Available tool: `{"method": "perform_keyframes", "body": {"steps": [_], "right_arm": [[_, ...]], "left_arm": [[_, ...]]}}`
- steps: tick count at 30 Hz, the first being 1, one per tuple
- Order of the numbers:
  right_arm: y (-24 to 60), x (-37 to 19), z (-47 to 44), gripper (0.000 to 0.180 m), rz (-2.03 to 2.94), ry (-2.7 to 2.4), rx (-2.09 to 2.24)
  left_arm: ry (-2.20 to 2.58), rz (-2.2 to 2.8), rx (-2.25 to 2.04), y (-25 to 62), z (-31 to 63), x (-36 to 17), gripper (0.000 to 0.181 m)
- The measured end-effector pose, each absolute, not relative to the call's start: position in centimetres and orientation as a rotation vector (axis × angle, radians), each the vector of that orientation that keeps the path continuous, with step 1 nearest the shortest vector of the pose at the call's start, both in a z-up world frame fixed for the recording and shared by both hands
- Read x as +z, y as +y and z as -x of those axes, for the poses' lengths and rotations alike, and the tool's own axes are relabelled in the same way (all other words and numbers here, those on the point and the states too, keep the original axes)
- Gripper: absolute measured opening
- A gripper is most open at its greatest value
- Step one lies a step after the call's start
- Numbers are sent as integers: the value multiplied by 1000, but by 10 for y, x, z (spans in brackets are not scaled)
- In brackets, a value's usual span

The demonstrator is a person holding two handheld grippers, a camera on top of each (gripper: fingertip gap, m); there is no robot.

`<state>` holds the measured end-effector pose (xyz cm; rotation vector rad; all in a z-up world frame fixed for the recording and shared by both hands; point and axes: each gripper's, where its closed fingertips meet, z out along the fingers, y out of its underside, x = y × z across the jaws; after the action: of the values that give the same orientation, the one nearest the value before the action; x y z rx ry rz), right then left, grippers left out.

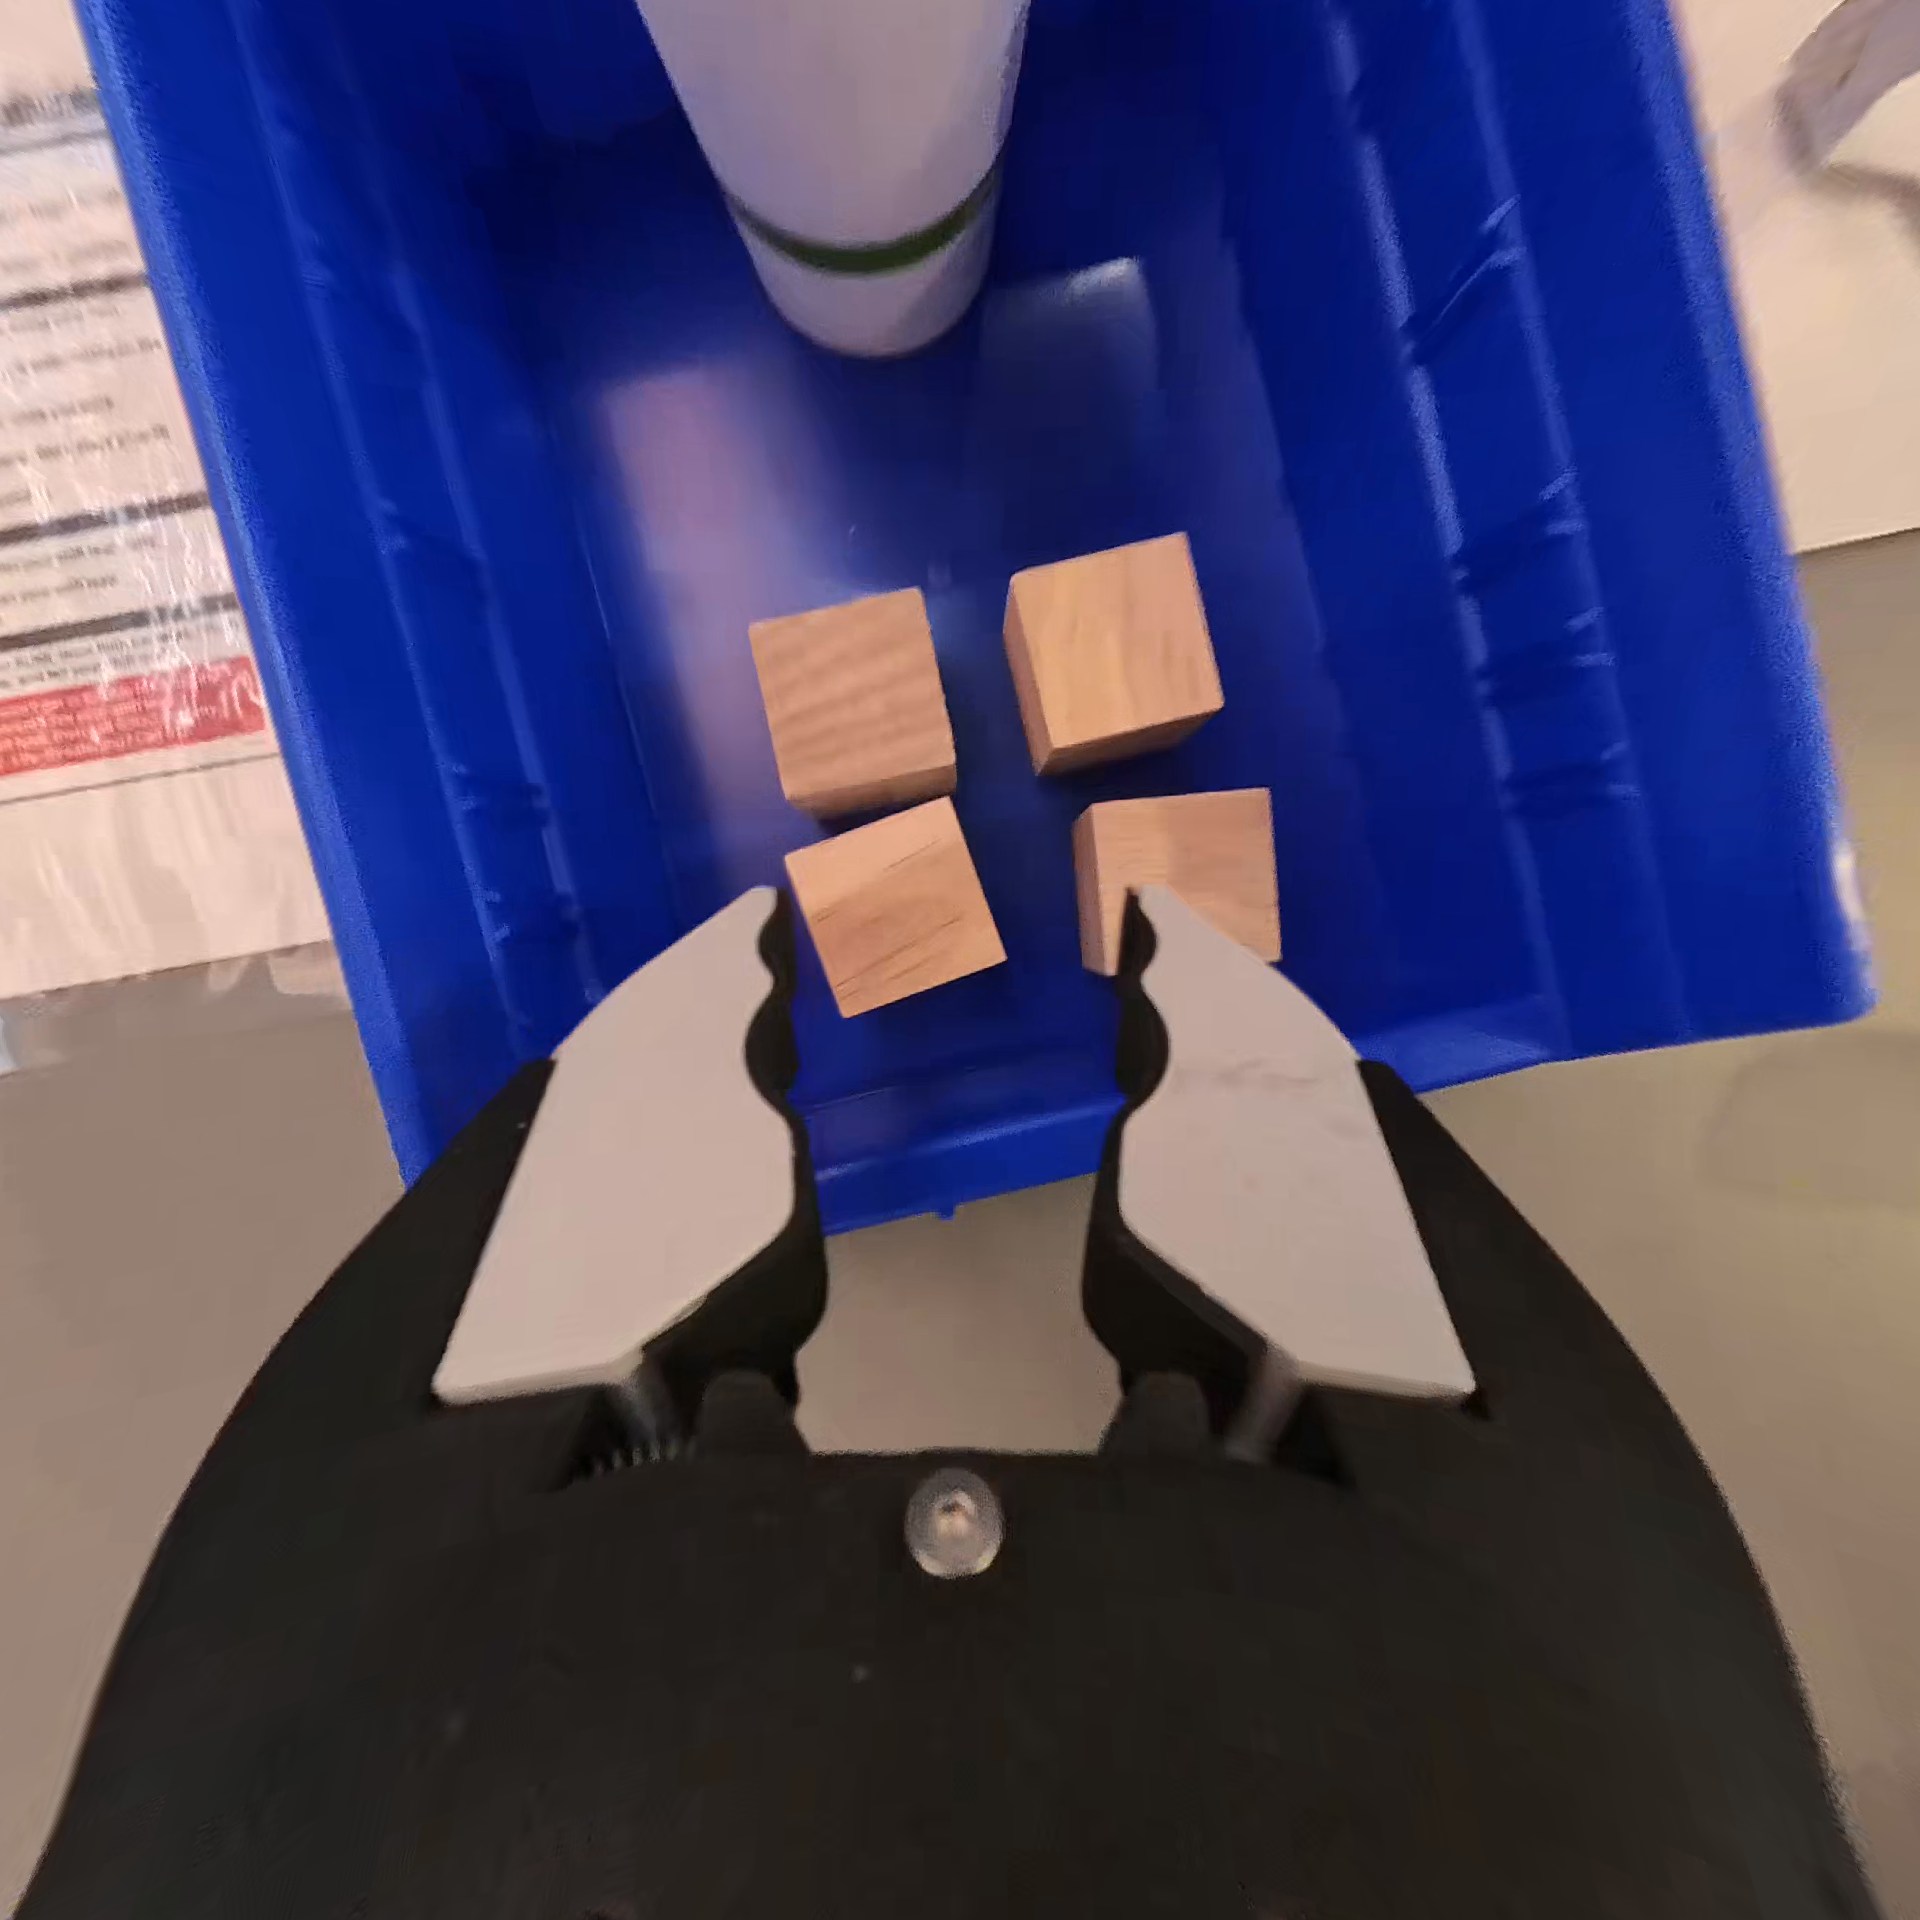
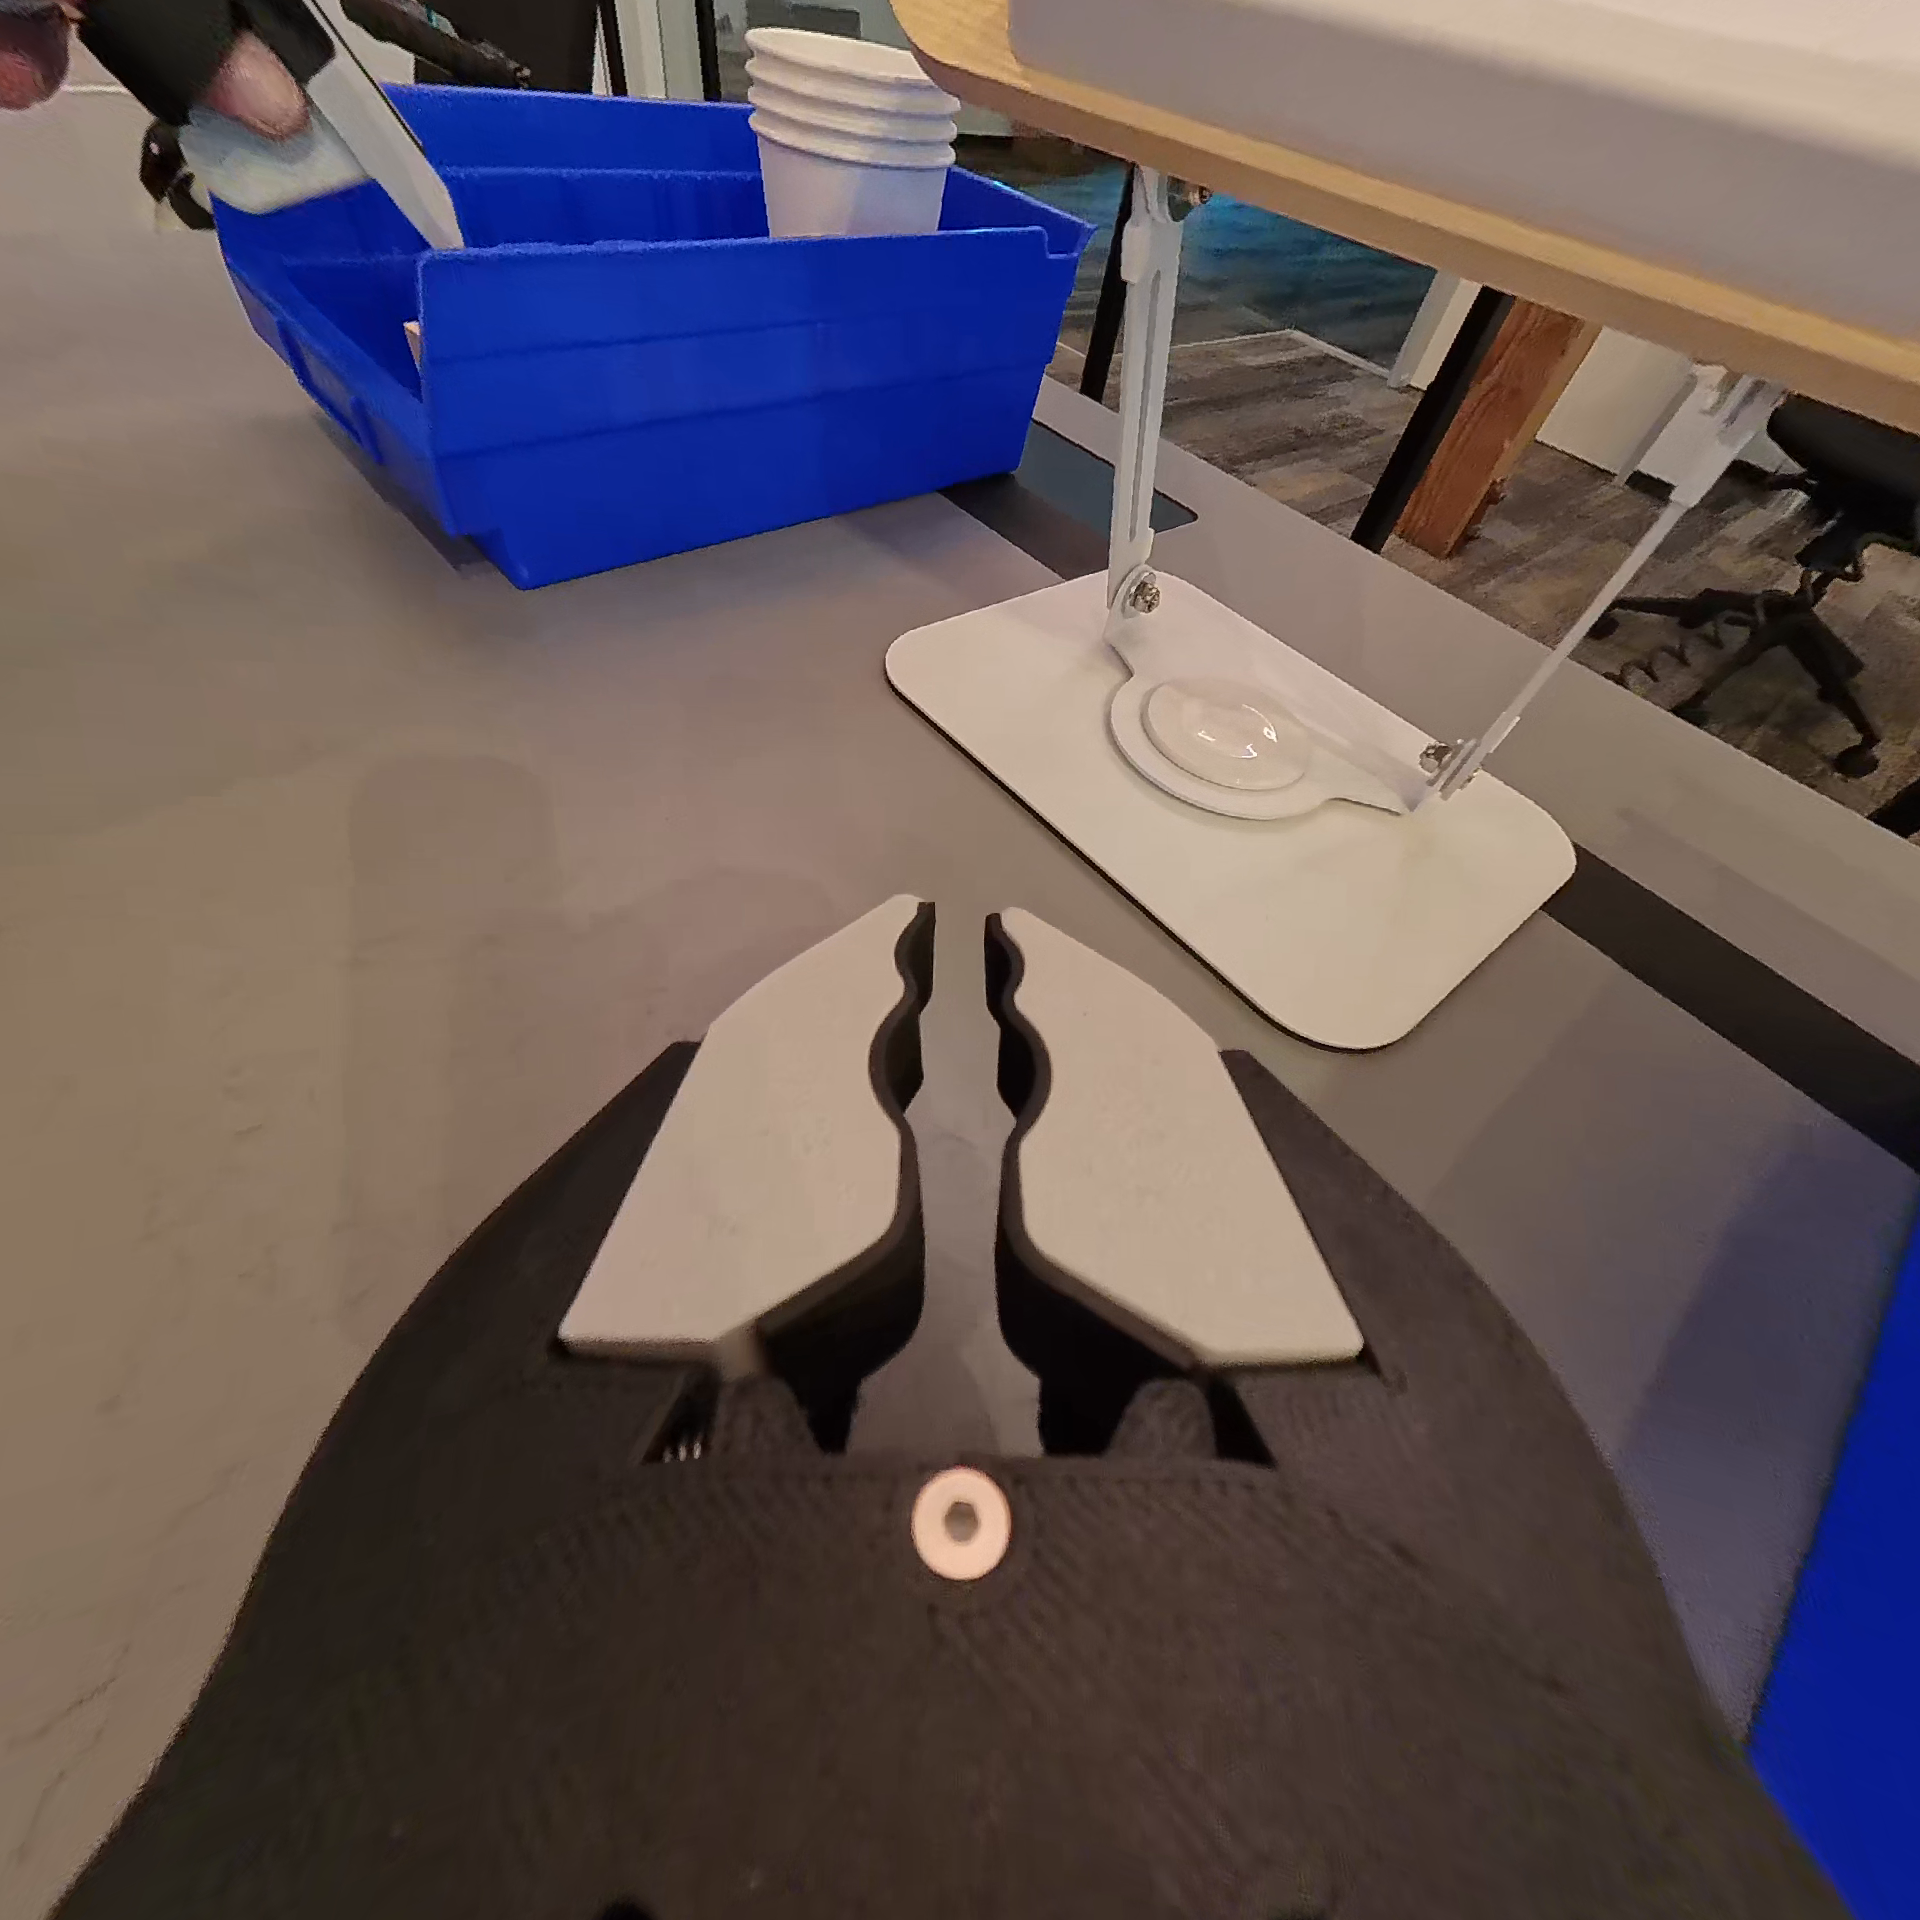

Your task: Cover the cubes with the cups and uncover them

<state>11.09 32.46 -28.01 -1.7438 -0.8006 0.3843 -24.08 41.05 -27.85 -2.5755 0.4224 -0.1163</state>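
Several wooden cubes (image 1: 894, 810) lie close together on the floor of a blue bin (image 1: 343, 582). A stack of white paper cups (image 1: 873, 166) with a green band stands upright at the bin's far end. My left gripper (image 1: 954, 896) is open and empty, above the near end of the bin, its fingertips just over the nearest cubes. My right gripper (image 2: 958, 912) is nearly closed and empty, low over the grey table, well short of the bin (image 2: 665, 343). The cup stack (image 2: 852, 145) and the left gripper (image 2: 353, 156) show there too.
A white stand (image 2: 1226, 831) with thin metal legs holds a wooden-edged board (image 2: 1351, 177) over the table's right side. A plastic-wrapped printed sheet (image 1: 104, 499) lies left of the bin. The table's right edge (image 2: 1714, 987) drops to a floor with office chairs.
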Motion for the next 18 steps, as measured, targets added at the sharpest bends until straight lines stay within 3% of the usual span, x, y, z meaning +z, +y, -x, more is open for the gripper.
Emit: {"method": "perform_keyframes", "body": {"steps": [2,11,15,18], "right_arm": [[324,-281,-109,9,1745,-811,384],[323,-282,-109,10,1751,-811,392],[323,-282,-109,10,1753,-810,395],[323,-282,-109,10,1753,-810,396]], "left_arm": [[424,2628,-66,411,248,-289,69],[465,2719,94,416,251,-313,68],[434,2739,86,418,255,-321,62],[437,2733,49,418,255,-321,45]]}}
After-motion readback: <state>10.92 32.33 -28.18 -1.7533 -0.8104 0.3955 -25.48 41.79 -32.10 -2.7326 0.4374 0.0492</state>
